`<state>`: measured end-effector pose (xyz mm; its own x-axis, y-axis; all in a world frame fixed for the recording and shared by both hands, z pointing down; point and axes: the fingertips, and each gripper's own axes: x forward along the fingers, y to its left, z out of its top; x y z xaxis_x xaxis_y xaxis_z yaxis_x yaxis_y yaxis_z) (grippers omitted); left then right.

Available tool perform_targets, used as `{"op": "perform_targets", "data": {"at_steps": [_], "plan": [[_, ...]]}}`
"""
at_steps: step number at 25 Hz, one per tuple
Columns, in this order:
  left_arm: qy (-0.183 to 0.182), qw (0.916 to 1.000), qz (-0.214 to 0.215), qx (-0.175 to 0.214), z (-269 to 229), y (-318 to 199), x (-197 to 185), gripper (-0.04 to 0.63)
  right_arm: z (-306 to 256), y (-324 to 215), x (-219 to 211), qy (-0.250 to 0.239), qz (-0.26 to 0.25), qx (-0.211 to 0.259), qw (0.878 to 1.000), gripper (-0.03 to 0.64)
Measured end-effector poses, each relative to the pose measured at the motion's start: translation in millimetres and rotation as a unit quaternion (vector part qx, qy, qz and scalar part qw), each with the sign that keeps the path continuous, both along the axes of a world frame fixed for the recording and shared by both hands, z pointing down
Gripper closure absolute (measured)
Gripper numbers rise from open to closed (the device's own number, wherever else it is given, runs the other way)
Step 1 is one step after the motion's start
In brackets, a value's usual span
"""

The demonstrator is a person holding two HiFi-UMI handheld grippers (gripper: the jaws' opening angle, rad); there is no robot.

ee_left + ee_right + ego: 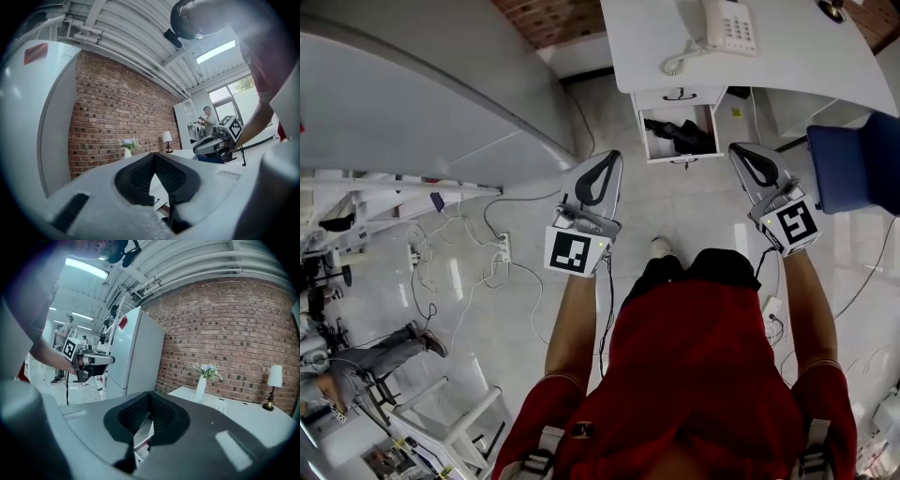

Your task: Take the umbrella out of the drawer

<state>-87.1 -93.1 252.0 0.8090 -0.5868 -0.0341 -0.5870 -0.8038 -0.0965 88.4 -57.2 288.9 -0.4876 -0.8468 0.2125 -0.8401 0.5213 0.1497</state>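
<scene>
A black folded umbrella (684,136) lies in the open white drawer (651,141) under the desk, seen in the head view ahead of me. Both grippers hang in the air short of the drawer, touching nothing. My left gripper (613,154) is to the drawer's lower left, its jaws closed together and empty. My right gripper (735,148) is just right of the drawer, also shut with nothing in it. In the left gripper view the left gripper (153,154) has its tips meeting. In the right gripper view the right gripper (150,393) shows the same.
The white desk (806,52) carries a telephone (728,25), a vase of flowers (202,380) and a small lamp (273,386). A blue chair (858,164) stands right of the drawer. A tall white cabinet (412,103) is at left. Cables and a power strip (502,247) lie on the floor.
</scene>
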Motion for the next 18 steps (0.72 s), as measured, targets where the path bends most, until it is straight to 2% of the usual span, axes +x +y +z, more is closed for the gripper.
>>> {"op": "perform_targets", "data": {"at_steps": [8,13,18], "plan": [[0.000,0.9997,-0.022,-0.011,13.7,-23.6,1.6,0.588,35.7,-39.3,-1.5,0.035,-0.019,-0.018,0.999,0.604],[0.001,0.9985,-0.050,-0.023,23.7,-36.6,2.0,0.588,56.8,-62.8,1.6,0.048,-0.037,-0.028,0.998,0.604],[-0.012,0.9972,-0.070,-0.024,41.9,-51.8,13.1,0.588,82.0,-85.2,9.2,0.055,-0.058,-0.040,0.996,0.604]]}}
